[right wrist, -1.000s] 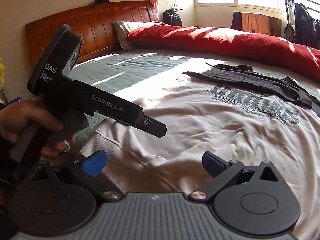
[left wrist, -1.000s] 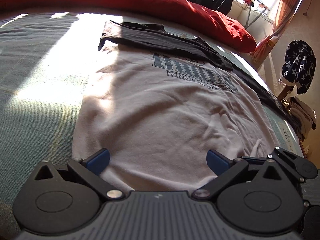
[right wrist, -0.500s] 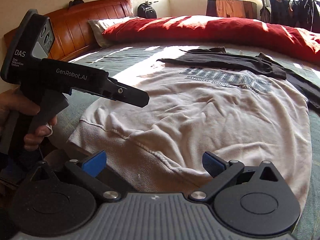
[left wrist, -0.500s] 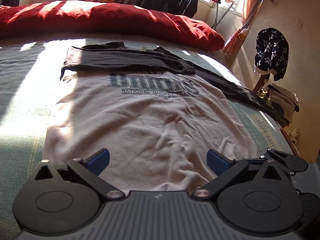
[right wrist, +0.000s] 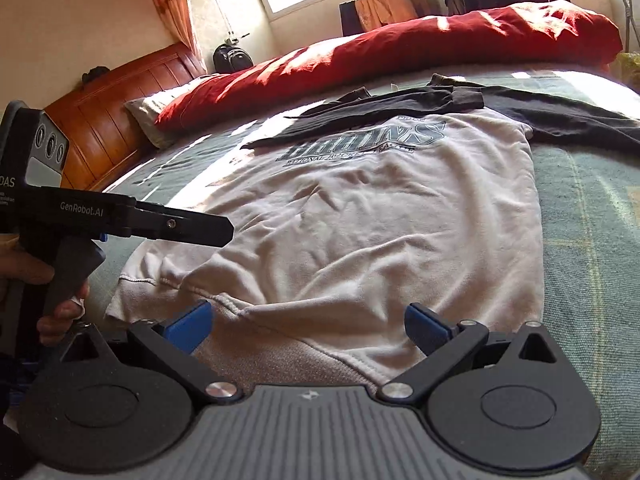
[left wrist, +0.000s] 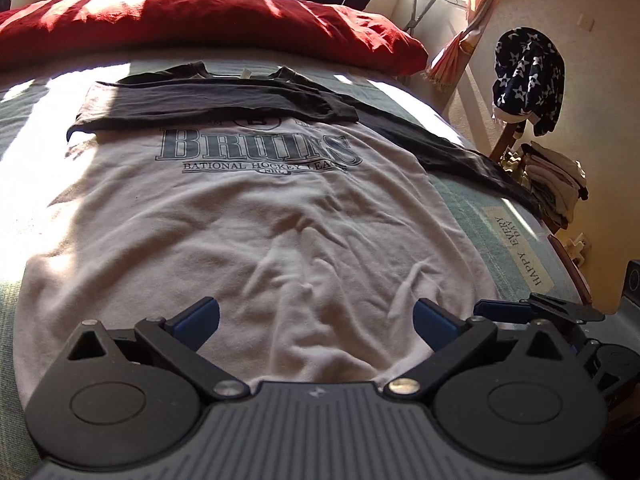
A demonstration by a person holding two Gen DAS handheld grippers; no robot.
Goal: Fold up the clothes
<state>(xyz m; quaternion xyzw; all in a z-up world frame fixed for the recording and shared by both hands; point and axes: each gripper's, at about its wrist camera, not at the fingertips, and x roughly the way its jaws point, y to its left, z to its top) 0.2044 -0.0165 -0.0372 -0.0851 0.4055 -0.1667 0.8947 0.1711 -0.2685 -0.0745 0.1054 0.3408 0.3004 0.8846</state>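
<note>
Both grippers have swung square onto the white sweatshirt (left wrist: 256,240), spread flat mid-bed, hem at the near edge. Left gripper (left wrist: 316,316) and right gripper (right wrist: 308,320) hover spread wide, holding nothing (fold not begun). Next: pinch the hem corners.

Legible markings

White cotton sweatshirt (left wrist: 248,240): "BRUINS", "NATIONAL HOCKEY LEAGUE". Pale label strip (left wrist: 516,248) on green bedspread, right: "HAPPY EVERY DAY". Black handheld left gripper (right wrist: 224,230), near left: "GenRobot.AI", "DAS".
</note>
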